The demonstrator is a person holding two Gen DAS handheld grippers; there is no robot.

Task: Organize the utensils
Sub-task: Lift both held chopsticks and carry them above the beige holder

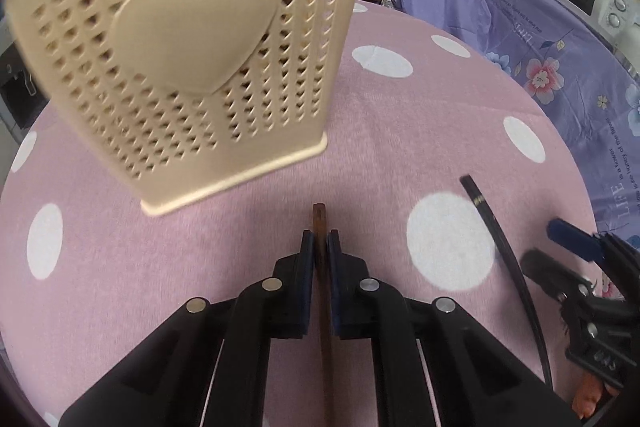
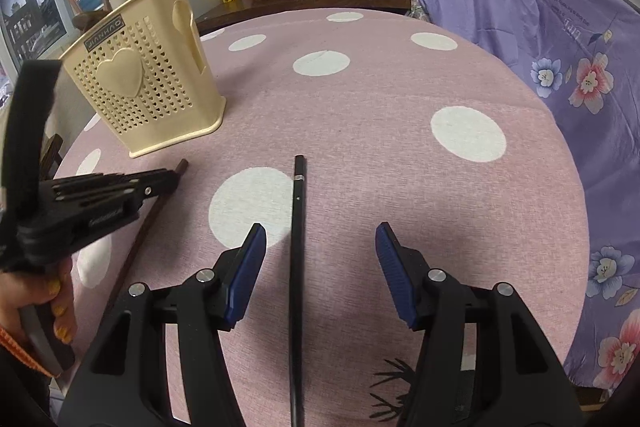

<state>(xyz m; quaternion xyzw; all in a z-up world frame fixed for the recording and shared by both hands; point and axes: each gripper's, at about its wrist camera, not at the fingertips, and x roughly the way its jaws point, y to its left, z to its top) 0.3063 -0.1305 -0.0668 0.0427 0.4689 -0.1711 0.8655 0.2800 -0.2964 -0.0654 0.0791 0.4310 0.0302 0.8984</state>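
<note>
The round table (image 2: 400, 99) wears a pink cloth with white dots. The cream plastic holder (image 1: 180, 55), pierced with hearts, is cut off at its top. The left gripper (image 1: 320, 247) clenches a brown chopstick (image 1: 319, 217), its lower end hidden. The right gripper (image 2: 320, 251) stands released around a black chopstick (image 2: 298, 227).

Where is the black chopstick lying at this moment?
In the right wrist view the black chopstick lies on the dotted pink tablecloth, between the open right gripper jaws, untouched.
</note>
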